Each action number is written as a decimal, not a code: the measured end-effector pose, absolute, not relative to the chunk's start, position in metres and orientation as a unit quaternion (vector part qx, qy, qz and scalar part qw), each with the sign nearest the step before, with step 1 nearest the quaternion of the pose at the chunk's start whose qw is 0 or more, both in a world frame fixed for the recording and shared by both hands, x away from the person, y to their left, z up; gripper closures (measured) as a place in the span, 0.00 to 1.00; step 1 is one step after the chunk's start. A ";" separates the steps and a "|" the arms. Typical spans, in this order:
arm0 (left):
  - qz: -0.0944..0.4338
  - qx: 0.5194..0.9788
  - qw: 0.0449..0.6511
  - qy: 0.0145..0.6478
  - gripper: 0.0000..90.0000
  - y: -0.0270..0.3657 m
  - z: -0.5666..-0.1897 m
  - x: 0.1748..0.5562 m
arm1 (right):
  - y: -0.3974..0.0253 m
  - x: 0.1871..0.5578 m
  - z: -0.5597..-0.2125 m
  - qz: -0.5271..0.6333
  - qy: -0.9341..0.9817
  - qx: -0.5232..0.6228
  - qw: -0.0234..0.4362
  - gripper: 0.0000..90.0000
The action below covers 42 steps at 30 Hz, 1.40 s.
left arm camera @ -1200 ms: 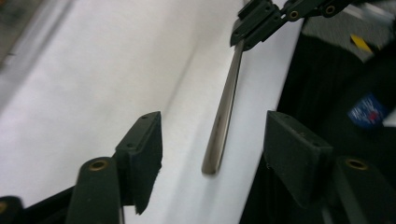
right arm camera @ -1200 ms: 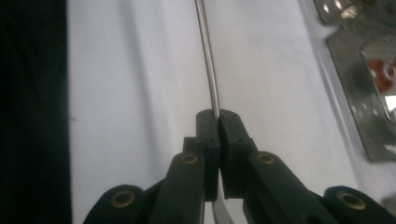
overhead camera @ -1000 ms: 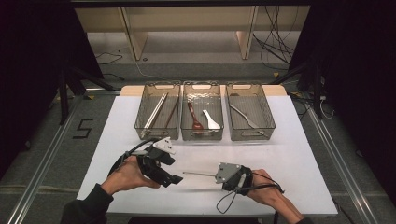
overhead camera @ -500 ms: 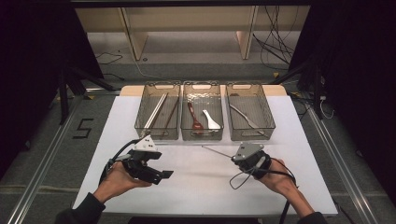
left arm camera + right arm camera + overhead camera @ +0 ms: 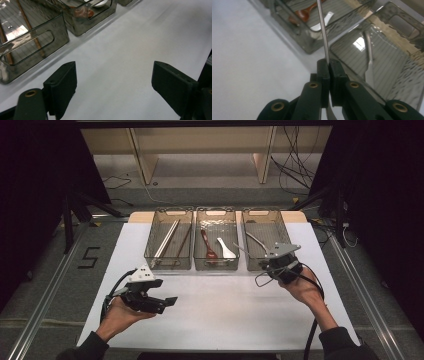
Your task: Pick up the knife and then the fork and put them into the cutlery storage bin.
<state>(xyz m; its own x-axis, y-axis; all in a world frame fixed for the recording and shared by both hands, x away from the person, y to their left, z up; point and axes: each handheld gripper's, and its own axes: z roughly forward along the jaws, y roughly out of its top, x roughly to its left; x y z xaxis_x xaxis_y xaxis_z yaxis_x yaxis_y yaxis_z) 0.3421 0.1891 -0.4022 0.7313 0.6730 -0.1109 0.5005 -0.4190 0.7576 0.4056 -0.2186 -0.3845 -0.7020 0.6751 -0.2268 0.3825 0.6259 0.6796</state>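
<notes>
We see the right gripper (image 5: 276, 254), clamped on a thin metal utensil (image 5: 322, 32), now carried up-frame to the right bin (image 5: 263, 220) (delivery near); left gripper (image 5: 159, 301) gapes empty.

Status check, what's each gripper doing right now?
Right gripper shut on thin metal utensil, by right bin. Left gripper open over bare table. Nothing in the way.

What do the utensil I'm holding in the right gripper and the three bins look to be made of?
The utensil in the right gripper looks like polished metal: a thin, silvery handle with a bright glint. The three bins look like smoky clear plastic: their contents show through the glossy walls, which have moulded handle slots.
</notes>
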 end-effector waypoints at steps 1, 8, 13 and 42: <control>0.103 0.835 0.409 0.352 0.22 0.190 -0.403 0.342 | -0.220 0.409 -0.383 0.307 0.867 0.311 0.239 0.98; 0.108 0.832 0.412 0.356 0.22 0.196 -0.404 0.342 | -0.231 0.435 -0.381 0.310 0.849 0.356 0.236 0.98; 0.108 0.826 0.418 0.363 0.21 0.199 -0.405 0.343 | -0.235 0.446 -0.380 0.310 0.843 0.372 0.235 0.98; 0.112 0.821 0.419 0.372 0.20 0.202 -0.409 0.346 | -0.227 0.496 -0.379 0.297 0.823 0.426 0.230 0.98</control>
<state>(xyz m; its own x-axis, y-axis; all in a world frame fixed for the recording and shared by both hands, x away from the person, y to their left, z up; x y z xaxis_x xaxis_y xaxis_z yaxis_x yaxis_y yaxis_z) 0.3458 0.2021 -0.4090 0.6981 0.7046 -0.1274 0.5166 -0.3724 0.7710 0.4958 -0.2271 -0.3788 -0.5308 0.8380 -0.1264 0.5646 0.4609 0.6847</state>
